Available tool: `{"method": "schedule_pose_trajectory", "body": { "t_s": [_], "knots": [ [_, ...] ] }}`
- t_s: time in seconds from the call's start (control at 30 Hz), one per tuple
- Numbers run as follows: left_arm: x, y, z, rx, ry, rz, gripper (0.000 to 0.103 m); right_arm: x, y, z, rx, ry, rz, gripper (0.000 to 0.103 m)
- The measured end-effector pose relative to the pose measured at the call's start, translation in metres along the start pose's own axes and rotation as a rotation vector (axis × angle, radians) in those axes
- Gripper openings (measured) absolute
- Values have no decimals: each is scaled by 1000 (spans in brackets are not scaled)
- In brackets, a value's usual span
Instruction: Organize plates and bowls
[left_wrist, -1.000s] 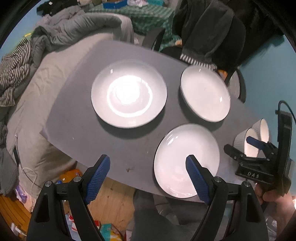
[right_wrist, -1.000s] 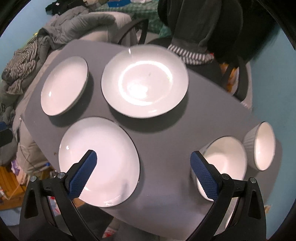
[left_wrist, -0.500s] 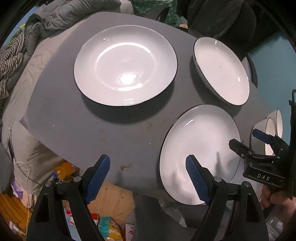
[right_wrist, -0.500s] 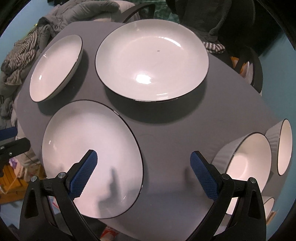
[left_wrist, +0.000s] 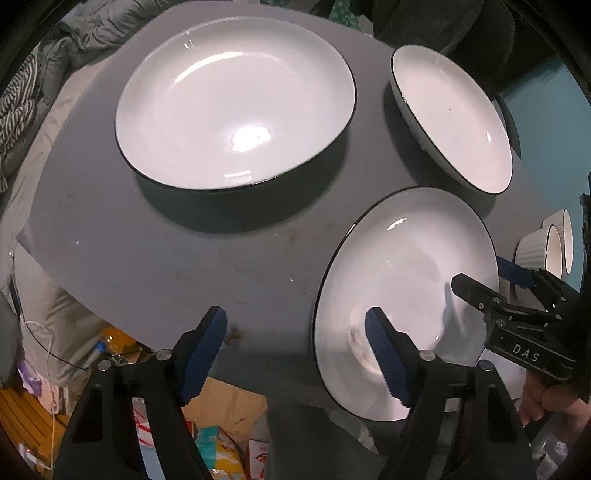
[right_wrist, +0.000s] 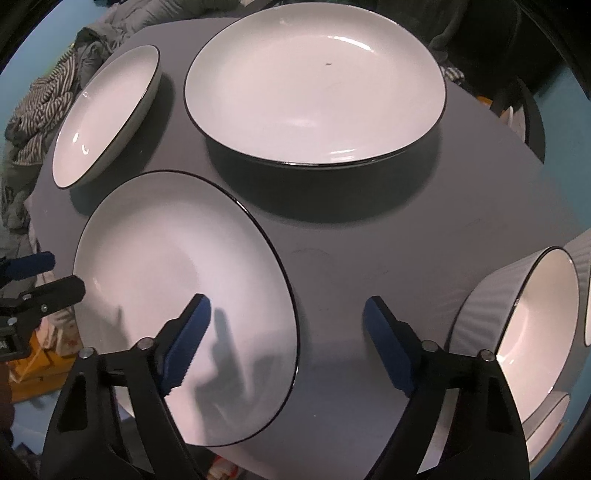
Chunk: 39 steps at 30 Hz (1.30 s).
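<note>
Your left gripper (left_wrist: 295, 332) and right gripper (right_wrist: 284, 325) both point down over the grey table (left_wrist: 147, 251), jaws wide but closing, each straddling a rim edge of the near plate (left_wrist: 406, 280) without pressing it. Taking that plate as landmark: the large plate (left_wrist: 236, 107) lies beyond it to the left, and the second black-rimmed plate (left_wrist: 454, 118) beyond it to the right. The two ribbed bowls (right_wrist: 528, 325) stand to its right at the table's edge.

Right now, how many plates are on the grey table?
3: the near plate at the table's front edge, the large plate behind it in the right wrist view, and the third plate far left. More may lie out of frame.
</note>
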<state>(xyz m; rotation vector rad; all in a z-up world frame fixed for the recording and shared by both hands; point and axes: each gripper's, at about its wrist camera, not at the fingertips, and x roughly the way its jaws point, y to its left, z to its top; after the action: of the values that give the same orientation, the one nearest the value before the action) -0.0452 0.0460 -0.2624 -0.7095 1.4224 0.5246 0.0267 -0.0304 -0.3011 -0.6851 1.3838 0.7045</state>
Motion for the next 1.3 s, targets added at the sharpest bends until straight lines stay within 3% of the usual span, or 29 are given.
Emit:
{"method": "schedule_pose_trajectory", "body": {
  "t_s": [0.1,0.27,0.43,0.6,0.97,1.3],
  "knots": [
    [6,0,1,-3,41,1,61,5,-4,1,-5,4,2,72],
    [6,3,1,-13,60,-6,52,4,-1,2,-44,-10,-17,64],
    [10,5,0,-15,85,-16,38,2,-4,5,-48,-10,22,41],
    [13,1,1,-18,110,-56,27,1,-9,9,-57,-2,69,27],
    [24,1,11,20,150,-103,22,11,-28,29,-44,82,169,20],
    [37,23,4,-24,157,-174,21,17,-27,42,-94,172,180,20]
  ]
}}
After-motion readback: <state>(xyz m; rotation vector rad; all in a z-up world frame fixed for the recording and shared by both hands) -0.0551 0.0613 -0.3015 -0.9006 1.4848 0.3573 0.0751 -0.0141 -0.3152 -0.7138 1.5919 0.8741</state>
